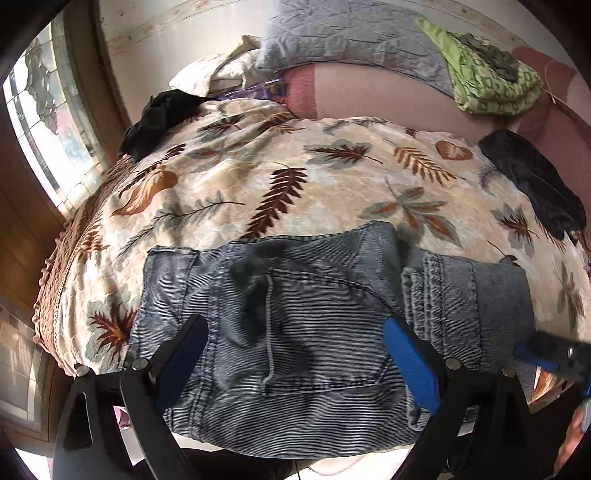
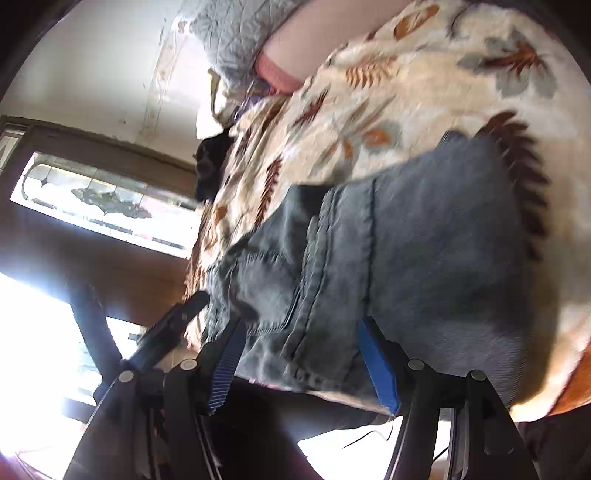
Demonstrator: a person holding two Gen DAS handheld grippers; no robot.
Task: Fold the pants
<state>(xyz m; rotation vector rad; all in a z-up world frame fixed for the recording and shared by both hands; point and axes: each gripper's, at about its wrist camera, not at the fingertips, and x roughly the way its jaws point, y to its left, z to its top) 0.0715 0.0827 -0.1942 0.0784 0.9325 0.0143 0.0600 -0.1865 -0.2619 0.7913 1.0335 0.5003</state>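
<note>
Left wrist: unlabelled folded jeans (image 1: 314,325) on leaf-print blanket (image 1: 277,177).

I am working in a home bedroom. A bed carries a leaf-print blanket (image 1: 258,177) with a grey quilted pillow (image 1: 351,40) at its head against a pale wall (image 1: 166,26). Loose clothing lies around the bed: a green patterned garment (image 1: 487,85) and dark garments (image 1: 535,184). A leaded-glass window (image 1: 40,110) sits in wood panelling (image 1: 22,236).
</note>
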